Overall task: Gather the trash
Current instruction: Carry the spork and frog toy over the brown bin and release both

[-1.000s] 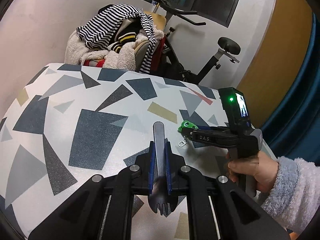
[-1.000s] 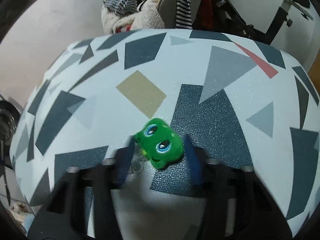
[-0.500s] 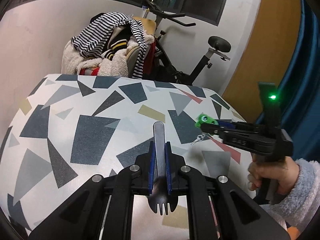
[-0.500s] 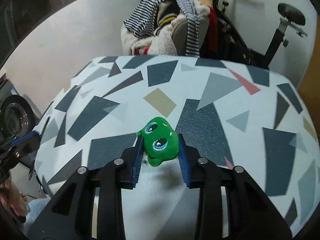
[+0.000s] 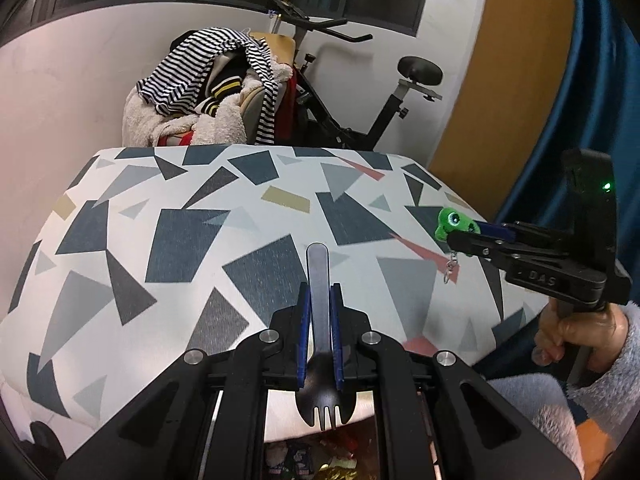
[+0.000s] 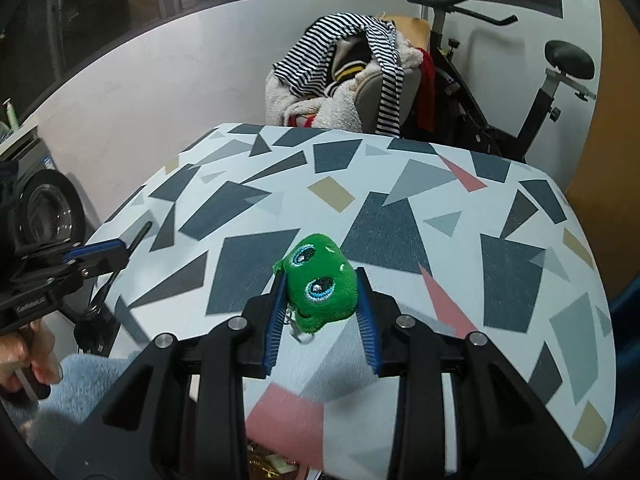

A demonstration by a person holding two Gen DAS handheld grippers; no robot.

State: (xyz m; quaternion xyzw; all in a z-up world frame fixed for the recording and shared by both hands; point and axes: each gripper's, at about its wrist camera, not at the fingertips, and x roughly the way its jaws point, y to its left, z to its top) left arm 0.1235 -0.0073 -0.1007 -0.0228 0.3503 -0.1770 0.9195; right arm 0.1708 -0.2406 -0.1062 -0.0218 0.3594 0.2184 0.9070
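Carrying two items off the table (image 5: 168,236): a dark spork (image 5: 320,320) pinched in the left tool (image 5: 319,308), and a green plush keychain (image 6: 320,280) pinched in the right tool (image 6: 322,300).

Spork: long axis runs along the left tool's fingers, handle pointing out over the table, tines back toward the camera. Pads pressed tight on the narrow handle.

Plush: sits between the right tool's blue pads, eyes up, metal clasp dangling below it. Jaws partly spread, only as wide as the plush; both pads touch its sides. Seen from the left wrist, the plush (image 5: 454,224) and right tool (image 5: 464,236) hang over the table's right edge, clear of the surface.

Key relation: both wrist views show a heap of wrappers (image 5: 328,460) directly below the tools, just past the table's near edge. Judging from that, the drop spot is under and toward the person, not out across the table. The left tool looks more directly above it, since the spork's tines already overhang the near edge. The right tool is off toward the right corner and would need to come in.

Table surface shows nothing else loose.

Risk: the dangling clasp may snag a pad on release.
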